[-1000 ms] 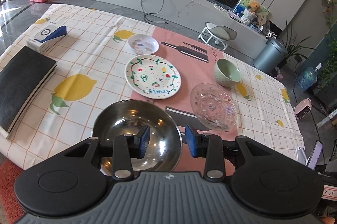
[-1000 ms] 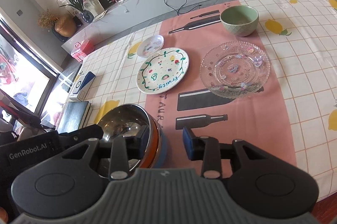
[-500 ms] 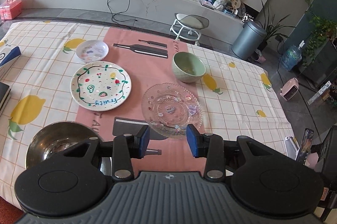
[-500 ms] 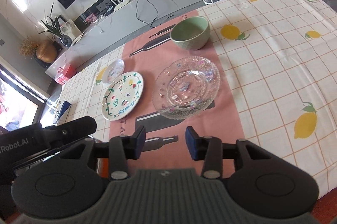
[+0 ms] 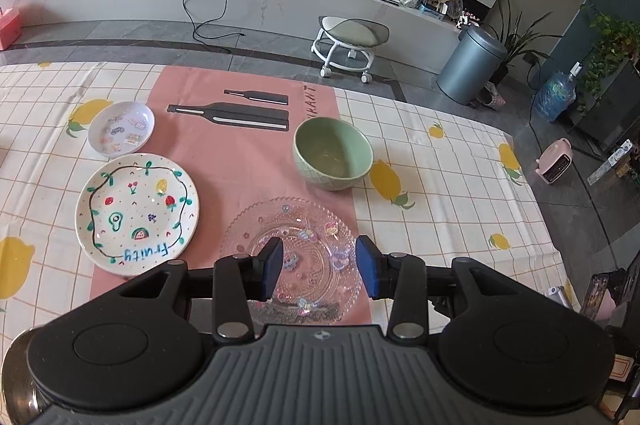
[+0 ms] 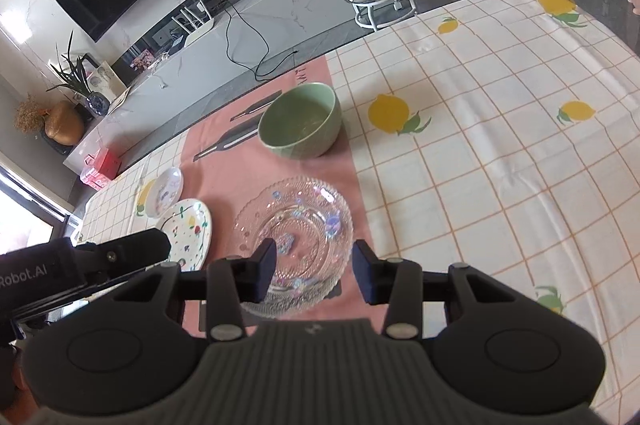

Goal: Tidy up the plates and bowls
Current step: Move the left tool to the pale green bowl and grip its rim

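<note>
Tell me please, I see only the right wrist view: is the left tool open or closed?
Observer: Open. The left tool holds nothing and hangs over the glass plate.
Operator: Is the painted plate free? My view hides part of it.
Observer: Yes, the painted plate is empty.
Operator: Is any other dish near me?
Observer: A steel bowl peeks out at the near left, mostly hidden by the tool's body.

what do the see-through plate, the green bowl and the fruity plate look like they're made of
Clear plate: probably pressed glass; the pink cloth shows through it, with beaded rings and a scalloped rim. Could be clear plastic.
Green bowl: likely glazed ceramic; opaque, thick-walled, with a soft sheen and a diamond pattern outside.
Fruity plate: probably glazed ceramic; glossy white, with painted fruit and lettering.
</note>
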